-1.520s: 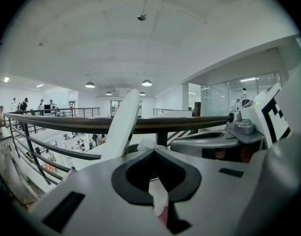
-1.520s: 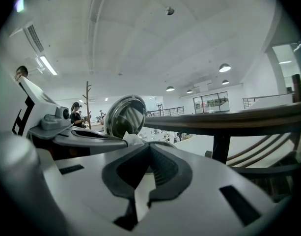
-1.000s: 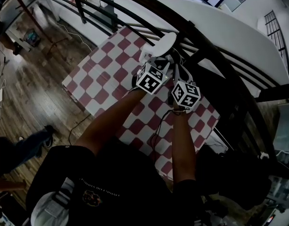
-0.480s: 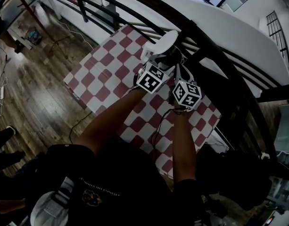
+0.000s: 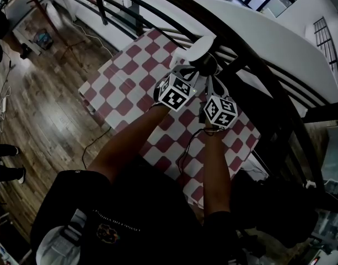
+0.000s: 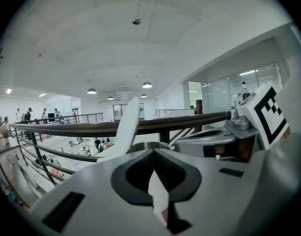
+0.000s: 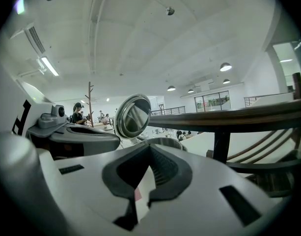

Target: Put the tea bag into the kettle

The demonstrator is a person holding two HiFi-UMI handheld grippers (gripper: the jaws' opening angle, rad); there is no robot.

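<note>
Tea bag (image 6: 158, 195), white paper with a pink patch at its lower end, pinched at the tips of the left gripper (image 6: 153, 154); 2 jaws just drawn in on it, pads pressed together over the paper. Kettle (image 6: 139, 145) directly ahead of those tips, steel rim just beyond them, tea bag not yet inside. Open lid (image 6: 126, 127) standing up and slightly left of the tips, seen edge-on.

Right gripper (image 7: 150, 147) just to the right of the left one, likewise clamped tight on white paper (image 7: 145, 191) with a pink edge trailing back from its tips; unclear whether part of the same tea bag. Same kettle rim straight ahead of its tips, mirror-bright underside of the lid above and left of them. Dark handrail (image 7: 238, 116) crossing beyond, to the right of the tips.

From overhead, both grippers side by side above a red-and-white checked cloth (image 5: 130, 76), marker cubes up, tips close to the kettle's near side.
</note>
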